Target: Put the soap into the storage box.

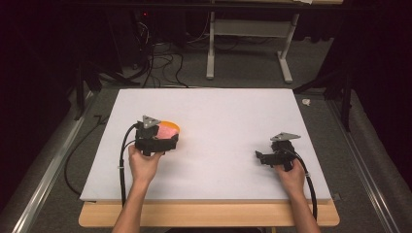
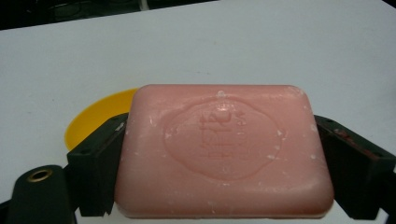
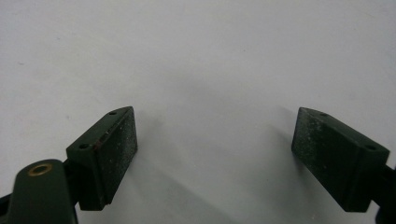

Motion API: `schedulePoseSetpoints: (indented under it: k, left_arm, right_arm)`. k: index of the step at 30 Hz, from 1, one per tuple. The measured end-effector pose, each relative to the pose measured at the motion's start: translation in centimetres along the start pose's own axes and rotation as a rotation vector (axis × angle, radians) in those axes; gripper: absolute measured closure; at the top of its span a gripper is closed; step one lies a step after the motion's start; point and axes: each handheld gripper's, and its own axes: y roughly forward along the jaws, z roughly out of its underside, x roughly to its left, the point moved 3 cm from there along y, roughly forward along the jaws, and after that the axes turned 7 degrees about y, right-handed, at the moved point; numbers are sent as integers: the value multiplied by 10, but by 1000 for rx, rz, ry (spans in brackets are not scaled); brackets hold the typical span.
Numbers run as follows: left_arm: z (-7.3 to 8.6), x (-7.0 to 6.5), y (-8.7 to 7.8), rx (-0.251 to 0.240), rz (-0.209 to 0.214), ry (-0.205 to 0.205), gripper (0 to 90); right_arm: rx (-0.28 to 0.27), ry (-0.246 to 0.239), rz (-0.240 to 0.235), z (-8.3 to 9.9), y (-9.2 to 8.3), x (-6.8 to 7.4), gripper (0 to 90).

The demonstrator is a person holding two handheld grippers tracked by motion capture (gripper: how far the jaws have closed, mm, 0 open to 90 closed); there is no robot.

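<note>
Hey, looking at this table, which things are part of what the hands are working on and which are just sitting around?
Part of the job:
- pink rectangular soap bar with an embossed stamp, clamped in the left gripper
- round yellow dish on the white board, partly behind the soap

Just around:
- right gripper, jaws open on nothing
- white table board
- black cables on the floor beyond

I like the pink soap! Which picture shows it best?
The left gripper view: the soap is big there, its stamped top clear, the left gripper's jaws pressing both ends. The high view shows a small pink patch. The right gripper view faces bare table.
</note>
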Motion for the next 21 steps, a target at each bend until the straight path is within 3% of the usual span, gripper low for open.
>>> schedulePoseSetpoints:
  k: [21]
  left_arm:
    - [-11,15,14,35,-27,-9,138]
  right_arm:
    - [0,0,0,0,0,0,150]
